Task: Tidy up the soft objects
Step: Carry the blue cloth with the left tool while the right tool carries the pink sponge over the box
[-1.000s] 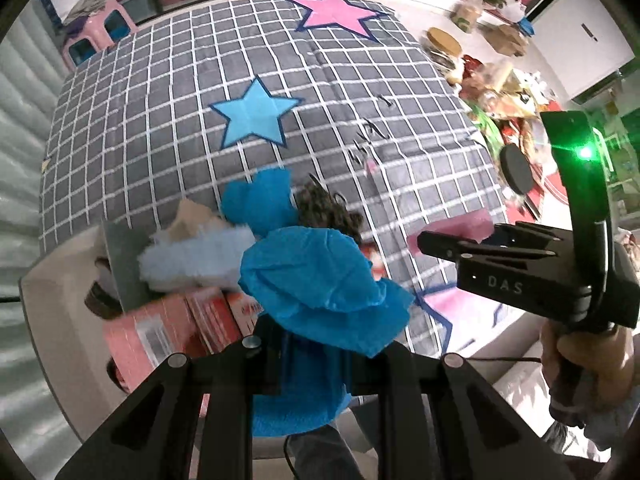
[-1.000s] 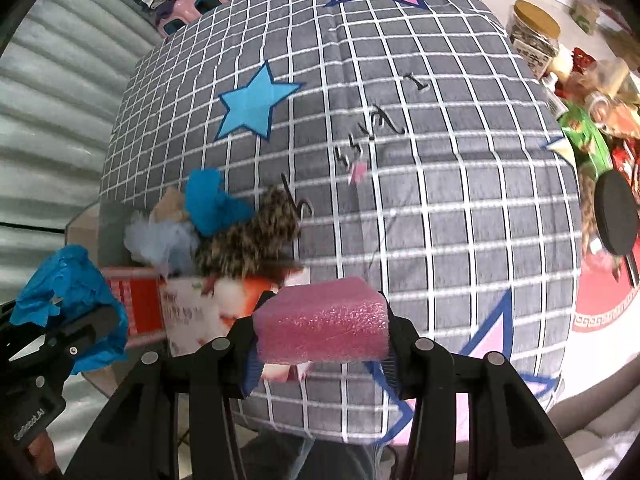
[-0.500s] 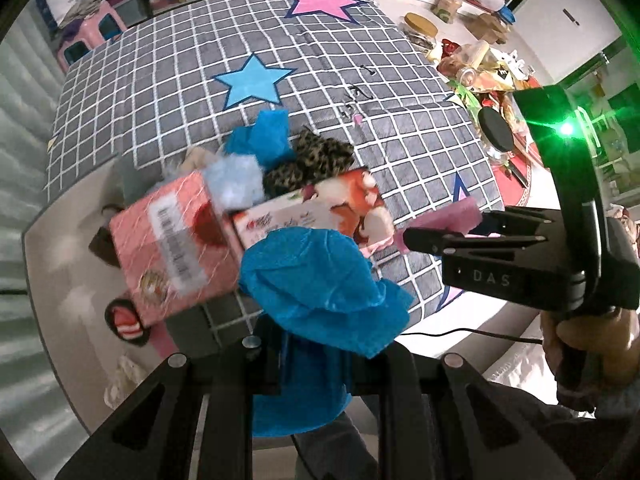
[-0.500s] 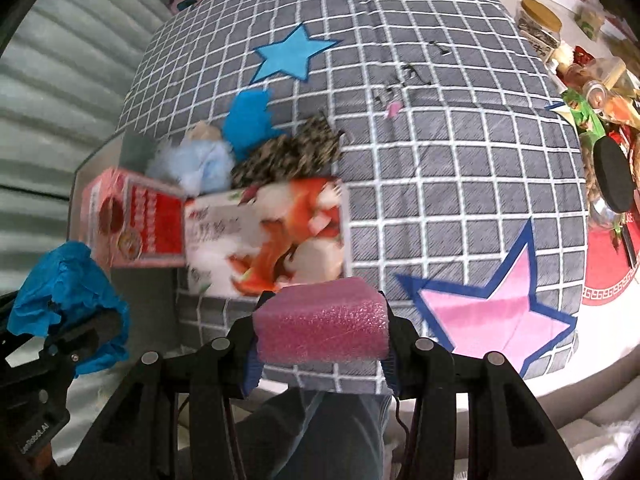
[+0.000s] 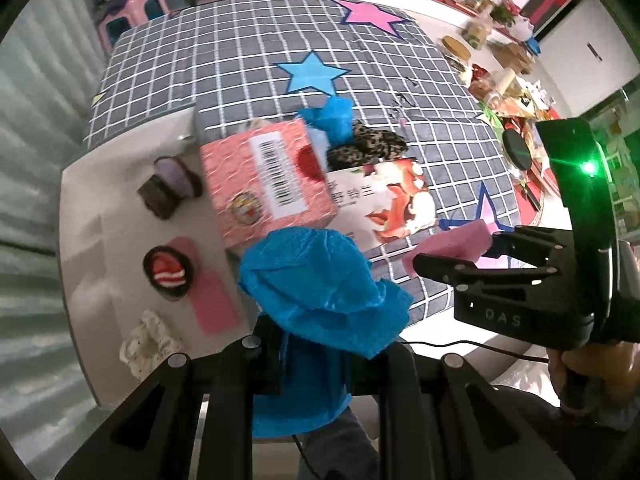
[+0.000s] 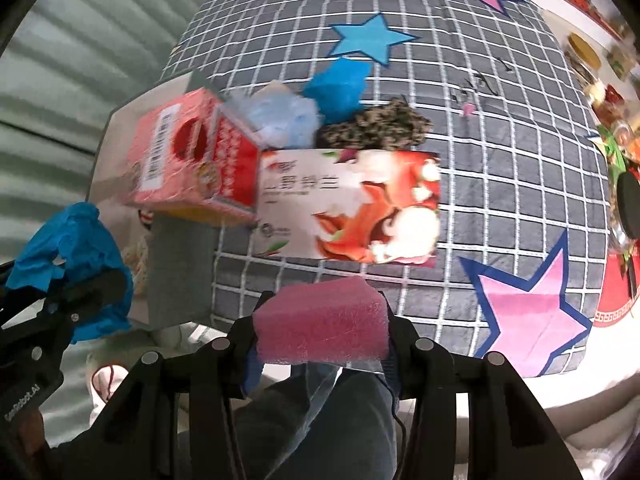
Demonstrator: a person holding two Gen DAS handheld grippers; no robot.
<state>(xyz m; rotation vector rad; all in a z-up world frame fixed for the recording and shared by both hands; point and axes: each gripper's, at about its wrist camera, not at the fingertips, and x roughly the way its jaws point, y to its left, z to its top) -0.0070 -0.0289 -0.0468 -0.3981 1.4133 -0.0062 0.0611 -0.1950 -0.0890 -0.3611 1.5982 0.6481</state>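
Left gripper (image 5: 320, 344): you clamp crumpled blue cloth (image 5: 320, 292), jaws fully closed on it. Right gripper (image 6: 322, 360): you pinch pink sponge (image 6: 322, 326). Step: carry phase, both loads aloft. White tray (image 5: 100, 224) lies at ten o'clock of left gripper; boxes (image 6: 348, 204) at twelve of right. Next: you choose drop spot, lower, release.
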